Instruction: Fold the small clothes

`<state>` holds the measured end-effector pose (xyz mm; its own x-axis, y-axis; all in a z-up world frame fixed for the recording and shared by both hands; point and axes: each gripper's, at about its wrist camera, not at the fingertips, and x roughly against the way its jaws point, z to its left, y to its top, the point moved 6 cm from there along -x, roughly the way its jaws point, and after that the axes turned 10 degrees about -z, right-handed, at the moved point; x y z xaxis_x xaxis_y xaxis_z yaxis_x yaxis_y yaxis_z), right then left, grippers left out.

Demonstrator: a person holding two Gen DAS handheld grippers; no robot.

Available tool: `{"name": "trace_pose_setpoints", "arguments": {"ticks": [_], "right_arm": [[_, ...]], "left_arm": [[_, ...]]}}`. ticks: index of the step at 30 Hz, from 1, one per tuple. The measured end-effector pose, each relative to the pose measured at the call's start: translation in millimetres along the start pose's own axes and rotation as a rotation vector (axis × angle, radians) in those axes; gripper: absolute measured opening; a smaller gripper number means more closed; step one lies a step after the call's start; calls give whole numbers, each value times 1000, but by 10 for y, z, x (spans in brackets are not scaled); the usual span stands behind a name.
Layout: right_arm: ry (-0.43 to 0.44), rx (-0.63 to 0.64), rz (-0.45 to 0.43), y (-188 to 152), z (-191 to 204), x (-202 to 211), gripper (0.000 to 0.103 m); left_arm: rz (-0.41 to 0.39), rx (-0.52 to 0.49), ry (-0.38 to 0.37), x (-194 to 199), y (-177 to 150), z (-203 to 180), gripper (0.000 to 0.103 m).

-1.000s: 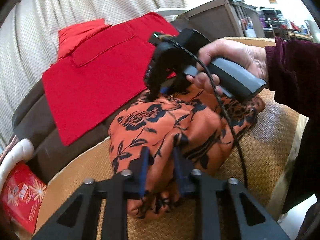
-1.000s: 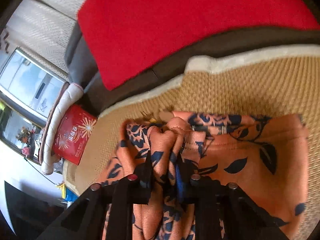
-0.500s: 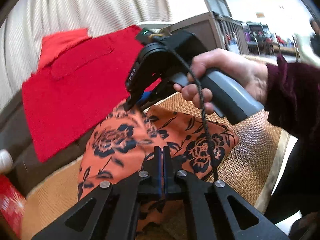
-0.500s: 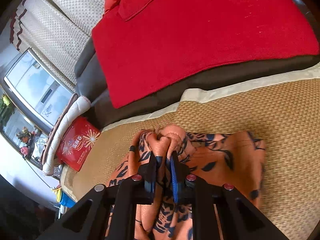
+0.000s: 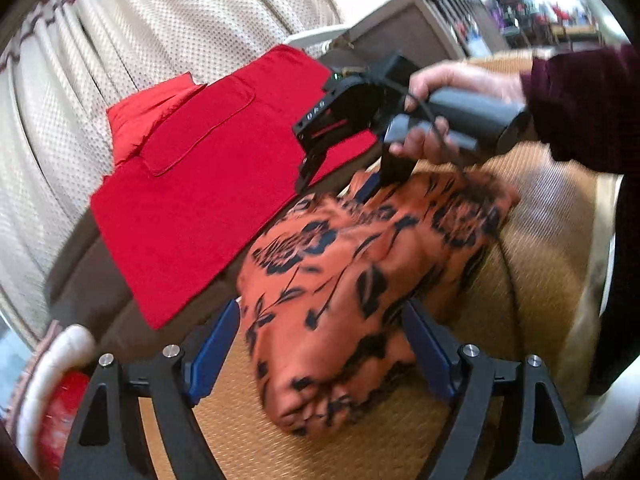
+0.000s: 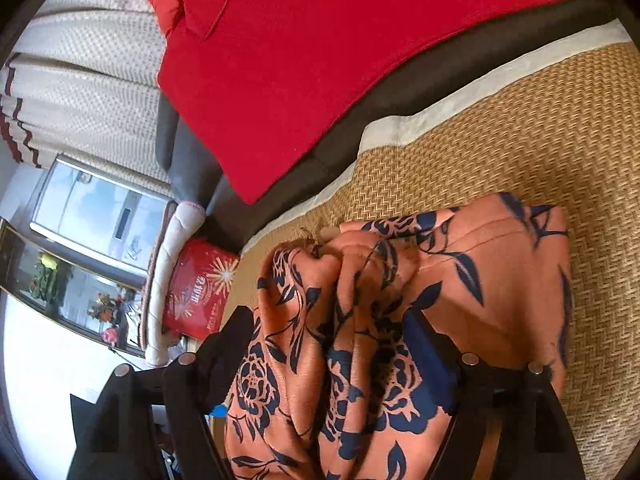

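An orange garment with a dark blue flower print (image 5: pixel 360 272) lies bunched in a folded bundle on the woven straw mat (image 5: pixel 540 240). My left gripper (image 5: pixel 320 336) is open, its jaws wide apart on either side of the bundle's near end. My right gripper (image 6: pixel 332 340) is open too, jaws spread around the garment (image 6: pixel 400 320) at its far end. In the left wrist view the right gripper (image 5: pixel 344 188) is held by a hand above the garment's far edge.
A folded red garment (image 5: pixel 208 184) lies on the dark sofa back (image 6: pixel 400 92) behind the mat. A red box (image 6: pixel 200 292) and a white cushion edge (image 6: pixel 168 272) sit at the left. Beige curtains (image 5: pixel 120 40) hang behind. The mat's edge (image 5: pixel 596 280) is at the right.
Both grippers were shut on the orange garment and lifted it; now both have opened and let go. The garment has dropped back onto the mat as a folded bundle.
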<state>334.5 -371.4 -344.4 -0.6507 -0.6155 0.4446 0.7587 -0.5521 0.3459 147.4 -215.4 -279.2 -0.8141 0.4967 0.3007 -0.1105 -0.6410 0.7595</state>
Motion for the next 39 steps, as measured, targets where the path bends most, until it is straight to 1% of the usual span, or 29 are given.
{"name": "trace_pose_setpoints", "arguments": {"ticks": [2, 4, 5, 6, 7, 8, 9, 10, 11, 12, 13, 15, 17, 19, 21, 22, 24, 26, 27, 29, 30, 31, 33, 34, 35, 37, 38, 39], "right_arm": [[-16, 13, 5, -29, 24, -60, 80], [-28, 24, 15, -61, 57, -136, 80], [-19, 36, 14, -77, 101, -181, 78], [-14, 46, 16, -93, 137, -216, 73], [-19, 59, 18, -110, 165, -263, 66], [-37, 78, 24, -133, 186, -314, 42], [-61, 100, 35, -158, 198, -370, 27], [-81, 119, 31, -165, 213, -392, 26], [-93, 147, 12, -154, 258, -379, 19], [-95, 166, -4, -137, 294, -353, 18], [-91, 185, -28, -113, 343, -291, 17], [-64, 213, -82, -57, 446, -132, 16], [-54, 237, -137, 12, 518, 67, 15], [-44, 253, -175, 72, 555, 231, 15], [-42, 260, -215, 153, 557, 415, 15], [-41, 258, -233, 199, 525, 523, 15], [-55, 241, -264, 290, 424, 689, 14], [-92, 214, -282, 373, 235, 802, 14], [-119, 203, -293, 407, 120, 854, 12], [-138, 167, -298, 452, -74, 937, 12], [-134, 147, -293, 461, -157, 963, 12], [-128, 136, -274, 452, -216, 960, 12], [-148, 120, -242, 408, -318, 915, 12], [-144, 113, -217, 386, -341, 893, 15], [-128, 107, -184, 353, -344, 852, 16], [-85, 94, -137, 303, -312, 799, 17], [-66, 90, -130, 278, -279, 776, 22], [-53, 92, -123, 256, -239, 745, 31]], "left_arm": [[4, -20, 18, -53, -13, 18, 84], [33, -52, 34, -151, -33, 22, 83], [45, -75, 33, -188, -43, 1, 79], [51, -88, 28, -209, -41, -5, 75], [59, -104, 8, -237, -50, -39, 64], [63, -109, -12, -258, -49, -63, 44], [71, -110, -36, -279, -51, -94, 36], [74, -112, -42, -288, -37, -102, 31], [69, -117, -44, -291, -18, -113, 24], [65, -120, -49, -290, 7, -118, 21], [60, -115, -58, -282, 39, -118, 17], [38, -84, -76, -247, 135, -92, 14], [3, -10, -120, -200, 326, -46, 9], [-31, 17, -148, -176, 513, -46, 8], [-60, 10, -160, -179, 677, -102, 8], [-69, 22, -174, -194, 738, -141, 8], [-70, 75, -214, -263, 831, -216, 8], [-75, 92, -249, -334, 879, -366, 7], [-73, 91, -271, -371, 882, -451, 5], [-46, 96, -328, -457, 827, -685, 4], [-32, 77, -332, -502, 773, -777, 4], [-10, 37, -322, -536, 680, -886, 3], [4, 24, -339, -497, 576, -951, 3], [1, 32, -356, -408, 550, -942, 4], [-6, 34, -353, -349, 549, -918, 6], [-25, 36, -323, -200, 567, -803, 6], [-41, 42, -308, -98, 597, -712, 6], [-56, 50, -292, -17, 593, -639, 6]]}}
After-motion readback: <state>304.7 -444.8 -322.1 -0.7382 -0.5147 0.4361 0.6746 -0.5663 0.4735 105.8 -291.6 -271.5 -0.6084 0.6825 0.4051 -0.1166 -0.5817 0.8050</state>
